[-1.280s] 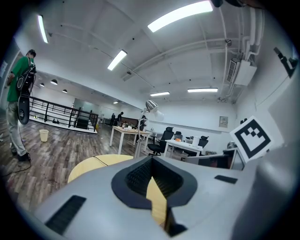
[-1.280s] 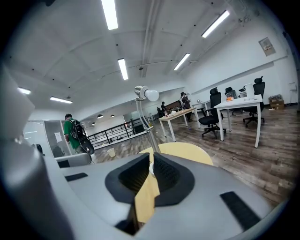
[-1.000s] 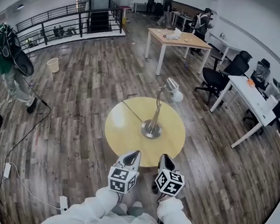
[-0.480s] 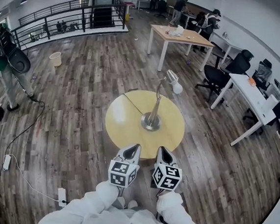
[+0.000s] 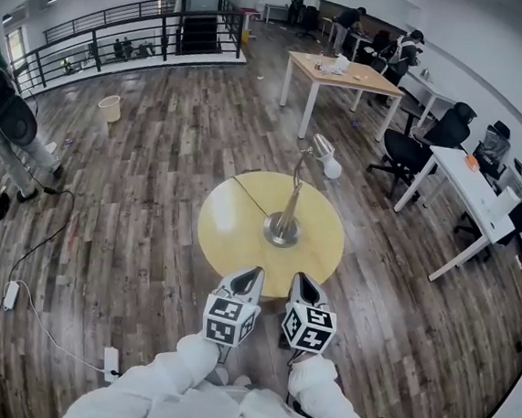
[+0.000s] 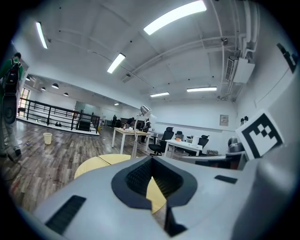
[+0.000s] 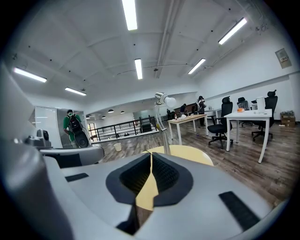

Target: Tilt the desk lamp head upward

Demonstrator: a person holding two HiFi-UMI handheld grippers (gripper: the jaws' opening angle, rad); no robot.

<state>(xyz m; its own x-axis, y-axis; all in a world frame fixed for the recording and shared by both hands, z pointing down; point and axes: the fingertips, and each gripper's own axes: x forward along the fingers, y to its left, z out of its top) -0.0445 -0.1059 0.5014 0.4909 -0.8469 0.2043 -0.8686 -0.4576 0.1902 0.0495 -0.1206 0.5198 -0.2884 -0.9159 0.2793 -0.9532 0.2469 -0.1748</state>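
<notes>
Wood-plank flooring of an open office surrounds a round yellow table (image 5: 230,242). On it the desk lamp (image 5: 292,193) is set a little past the middle, and its slanted stem is kept standing by a heavy disc base (image 5: 282,231). The lamp head (image 5: 325,156) is carried at the top of the stem, on the far right side. Its pale mouth is turned outward and, as far as can be made out, somewhat downward; how steeply it is tilted cannot be settled from this angle. A dark cord (image 5: 249,193) is led from the base across the tabletop to the far left edge. The left gripper (image 5: 251,276) and right gripper (image 5: 298,281) are held side by side at the near rim, well apart from the lamp and both aimed toward it. Both pairs of jaws are drawn together with nothing between them, so the lamp is touched by neither.
</notes>
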